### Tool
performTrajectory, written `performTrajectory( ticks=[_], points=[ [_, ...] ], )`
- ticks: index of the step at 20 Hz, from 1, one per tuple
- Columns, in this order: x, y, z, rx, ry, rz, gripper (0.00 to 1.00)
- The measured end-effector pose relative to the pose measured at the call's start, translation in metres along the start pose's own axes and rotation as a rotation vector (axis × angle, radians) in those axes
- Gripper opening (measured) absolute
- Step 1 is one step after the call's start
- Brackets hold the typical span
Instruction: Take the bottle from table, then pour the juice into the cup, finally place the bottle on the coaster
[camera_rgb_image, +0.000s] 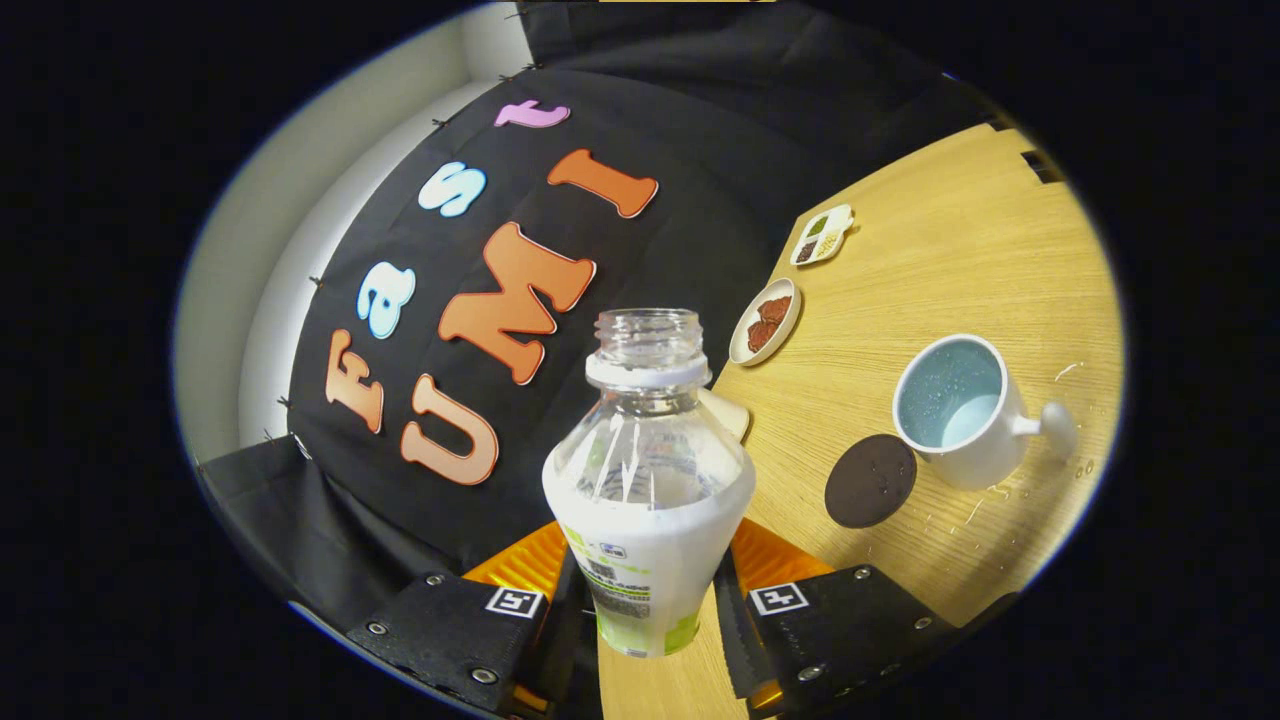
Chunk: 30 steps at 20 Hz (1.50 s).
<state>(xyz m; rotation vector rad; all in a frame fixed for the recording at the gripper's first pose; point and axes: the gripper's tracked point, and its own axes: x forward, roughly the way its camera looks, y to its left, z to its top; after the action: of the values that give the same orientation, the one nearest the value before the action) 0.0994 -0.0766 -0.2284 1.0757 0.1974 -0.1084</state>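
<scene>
— While the gripper (648, 610) clamps both black fingers (738, 625) on it, what does the bottle (648, 480) look like?
— Clear ribbed plastic, uncapped, white label round its waist, held between the fingers above the pale wooden table (960, 250).
— And beyond them?
— A round dark coaster (870, 481) beside a white speckled-blue cup (962, 408)

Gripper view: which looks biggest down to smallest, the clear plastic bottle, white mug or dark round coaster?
1. Clear plastic bottle, clamped between the gripper fingers; nearness to the camera inflates it.
2. White mug.
3. Dark round coaster.
</scene>
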Motion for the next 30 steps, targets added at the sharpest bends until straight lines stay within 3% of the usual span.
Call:
performTrajectory(
  ticks=[10, 23, 30],
  points=[
    [0.001, -0.006, 0.007, 0.301, -0.003, 0.032, 0.60],
    [0.004, -0.003, 0.011, 0.506, 0.021, 0.077, 0.61],
    [0.014, -0.014, 0.016, 0.601, 0.016, 0.053, 0.60]
  ],
)
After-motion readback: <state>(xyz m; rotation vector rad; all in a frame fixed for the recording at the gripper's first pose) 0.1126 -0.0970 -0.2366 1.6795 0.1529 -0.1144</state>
